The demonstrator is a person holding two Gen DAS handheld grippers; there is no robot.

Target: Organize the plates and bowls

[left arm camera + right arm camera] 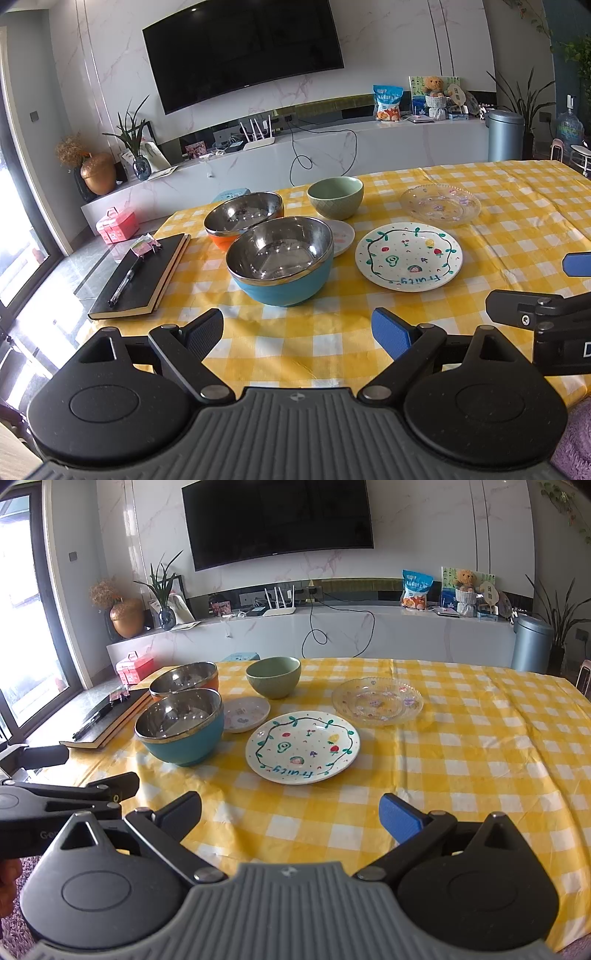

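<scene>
Crockery sits spread over the yellow-and-white checked tablecloth [461,775]. Nearest is a white plate [303,747] painted with fruit and a green vine border, with the word "fruity" in blue along its near edge (upside down in both views). Just left of it stands a blue bowl [181,731] with a steel lining, and behind that an orange bowl [186,679] of the same kind. A small white dish [245,713] lies between the blue bowl and a green bowl [273,676], its printed motif too small to read. A clear glass plate [376,700] with flower decals lies to the right, apart from the rest. A black notebook [142,275] with a pen [123,282] on it lies at the table's left edge. The left gripper [297,330] and the right gripper [291,814] both hover above the near cloth, jaws spread wide and holding nothing. Lettering on the right gripper's body, seen from the left wrist, looks like a "D" but is cut off.
</scene>
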